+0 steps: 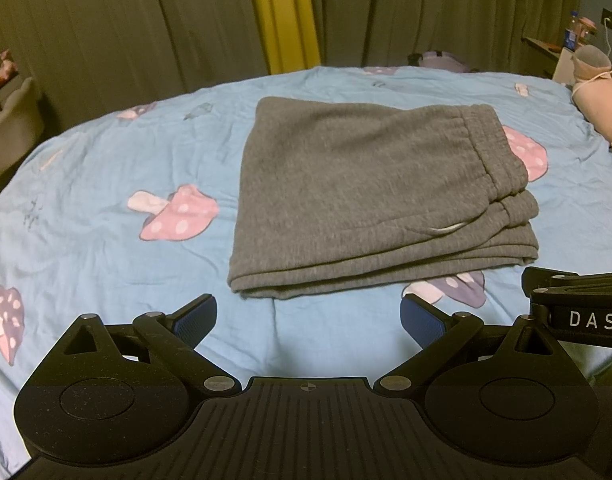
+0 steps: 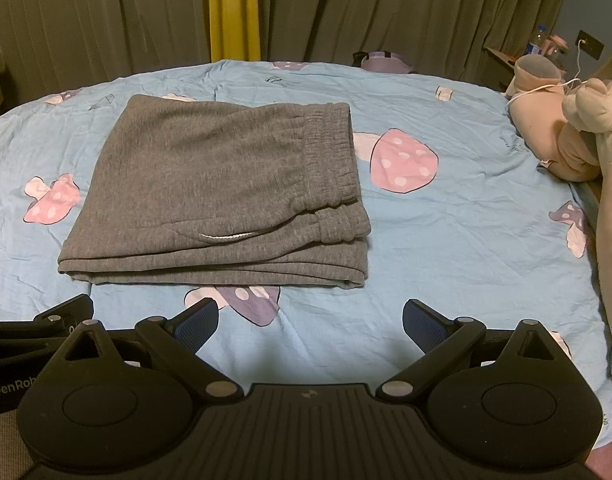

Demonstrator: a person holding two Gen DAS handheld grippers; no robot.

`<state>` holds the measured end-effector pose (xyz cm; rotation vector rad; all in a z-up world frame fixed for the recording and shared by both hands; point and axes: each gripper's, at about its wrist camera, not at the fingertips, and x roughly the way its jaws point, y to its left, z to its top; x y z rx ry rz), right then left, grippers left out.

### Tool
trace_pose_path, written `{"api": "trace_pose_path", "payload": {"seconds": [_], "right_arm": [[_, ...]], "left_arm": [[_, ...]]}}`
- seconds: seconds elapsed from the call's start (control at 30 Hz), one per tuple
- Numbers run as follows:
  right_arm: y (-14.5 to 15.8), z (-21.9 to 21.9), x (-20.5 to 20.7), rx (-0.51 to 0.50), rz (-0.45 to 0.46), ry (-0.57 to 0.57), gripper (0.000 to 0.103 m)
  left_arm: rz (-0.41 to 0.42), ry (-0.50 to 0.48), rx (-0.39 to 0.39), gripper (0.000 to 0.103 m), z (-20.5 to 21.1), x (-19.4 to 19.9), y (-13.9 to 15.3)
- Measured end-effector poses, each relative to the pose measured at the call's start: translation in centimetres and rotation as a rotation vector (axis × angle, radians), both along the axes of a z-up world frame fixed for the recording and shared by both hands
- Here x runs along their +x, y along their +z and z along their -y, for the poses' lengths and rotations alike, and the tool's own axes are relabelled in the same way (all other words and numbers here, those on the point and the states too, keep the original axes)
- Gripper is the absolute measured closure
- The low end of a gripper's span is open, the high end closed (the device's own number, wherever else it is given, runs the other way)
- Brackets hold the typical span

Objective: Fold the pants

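Grey sweatpants (image 1: 366,196) lie folded into a compact rectangle on the blue mushroom-print bedsheet (image 1: 106,184), elastic waistband on the right, layered edges toward me. They also show in the right wrist view (image 2: 218,188). My left gripper (image 1: 308,320) is open and empty, hovering just short of the pants' near edge. My right gripper (image 2: 310,322) is open and empty, also just short of the near edge, toward the pants' right part. The right gripper's body shows at the left view's right edge (image 1: 578,308), and the left gripper's body shows at the right view's left edge (image 2: 34,332).
Plush toys (image 2: 578,136) lie at the bed's right side, with a white cable (image 2: 546,88) over them. A shelf with a bottle (image 2: 536,46) stands behind. Grey and yellow curtains (image 2: 234,12) hang behind the bed. A small purple item (image 2: 382,62) lies at the far edge.
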<state>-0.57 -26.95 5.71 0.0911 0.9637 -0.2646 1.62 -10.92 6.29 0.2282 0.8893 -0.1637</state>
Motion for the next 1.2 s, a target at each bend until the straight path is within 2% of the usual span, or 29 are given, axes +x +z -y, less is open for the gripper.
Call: {"api": "trace_pose_path", "payload": {"seconds": [1.2], "right_arm": [[-0.28,-0.13,-0.19,-0.011,0.0,-0.006,0.004]], "left_arm": [[0.002,-0.002,-0.002,0.002,-0.1,-0.19,-0.02]]}}
